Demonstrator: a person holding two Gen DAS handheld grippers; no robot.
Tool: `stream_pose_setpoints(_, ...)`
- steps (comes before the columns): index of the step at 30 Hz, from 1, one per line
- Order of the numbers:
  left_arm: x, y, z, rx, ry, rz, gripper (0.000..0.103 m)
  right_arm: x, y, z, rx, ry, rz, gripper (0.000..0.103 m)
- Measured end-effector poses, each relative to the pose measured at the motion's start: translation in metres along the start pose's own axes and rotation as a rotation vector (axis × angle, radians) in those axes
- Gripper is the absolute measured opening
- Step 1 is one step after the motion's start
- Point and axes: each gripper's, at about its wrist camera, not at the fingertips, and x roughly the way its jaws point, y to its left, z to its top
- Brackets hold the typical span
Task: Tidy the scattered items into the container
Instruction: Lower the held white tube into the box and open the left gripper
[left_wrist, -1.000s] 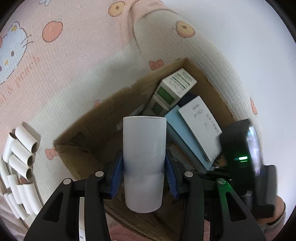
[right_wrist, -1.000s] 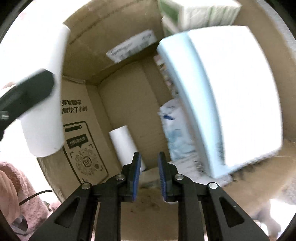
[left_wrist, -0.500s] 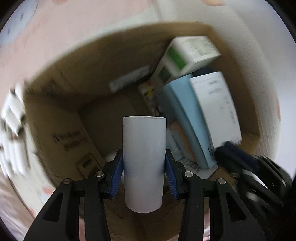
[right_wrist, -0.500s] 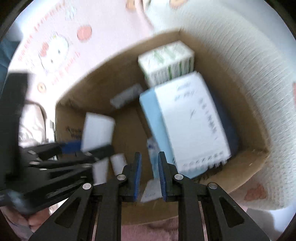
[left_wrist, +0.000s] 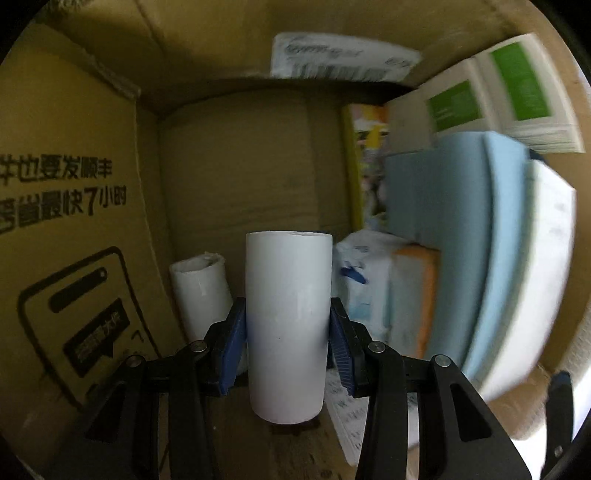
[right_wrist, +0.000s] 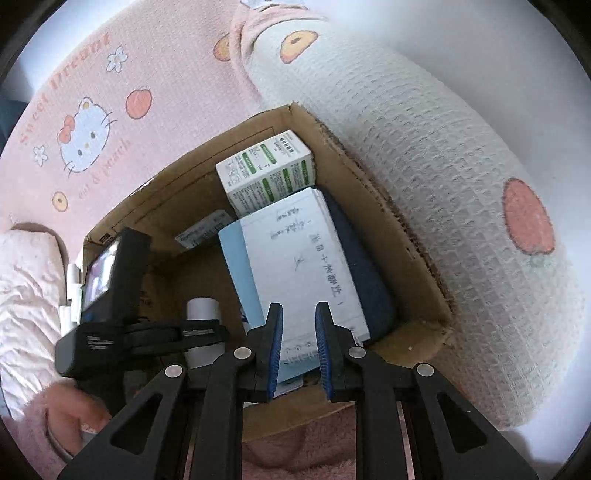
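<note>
My left gripper (left_wrist: 288, 350) is shut on a white paper tube (left_wrist: 288, 317) and holds it upright deep inside the cardboard box (left_wrist: 74, 192). A second white tube (left_wrist: 201, 291) stands in the box's left corner just beside it. In the right wrist view the left gripper (right_wrist: 147, 328) reaches into the box (right_wrist: 388, 206) with the tube (right_wrist: 201, 308) showing above it. My right gripper (right_wrist: 298, 350) is empty, its jaws a narrow gap apart, above the box's near edge.
The box holds a green-and-white carton (right_wrist: 266, 170), a white notebook (right_wrist: 306, 266) on a light blue pad (left_wrist: 443, 236), a dark blue item (right_wrist: 365, 273) and a shipping label (left_wrist: 340, 55). A pink Hello Kitty blanket (right_wrist: 85, 136) and a white bolster (right_wrist: 443, 184) surround the box.
My left gripper has gone down into the box with the tube. My right gripper has pulled up and back out of the box to above its near edge.
</note>
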Motion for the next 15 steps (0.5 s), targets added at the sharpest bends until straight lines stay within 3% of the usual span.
stream_pose_setpoints(3,0.014,-0.007,0.004,0.054,0.058,0.063,0.050,0.000,0.001,-0.001,-0.014,0.025,0.011,0.016)
stream_pose_setpoints(5,0.019,-0.008,0.003,0.079,0.124,0.039,0.053,0.007,0.005,0.000,-0.034,0.041,0.011,0.016)
stream_pose_setpoints(7,0.013,-0.007,0.002,0.096,0.117,0.041,0.053,0.014,0.008,0.001,-0.046,0.052,0.012,0.016)
stream_pose_setpoints(10,-0.012,-0.012,0.002,0.193,0.050,0.071,0.053,0.013,0.004,0.002,-0.034,0.067,0.004,0.016)
stream_pose_setpoints(15,-0.070,-0.009,0.001,0.369,-0.179,0.079,0.049,0.010,0.006,-0.001,-0.016,0.085,0.007,0.016)
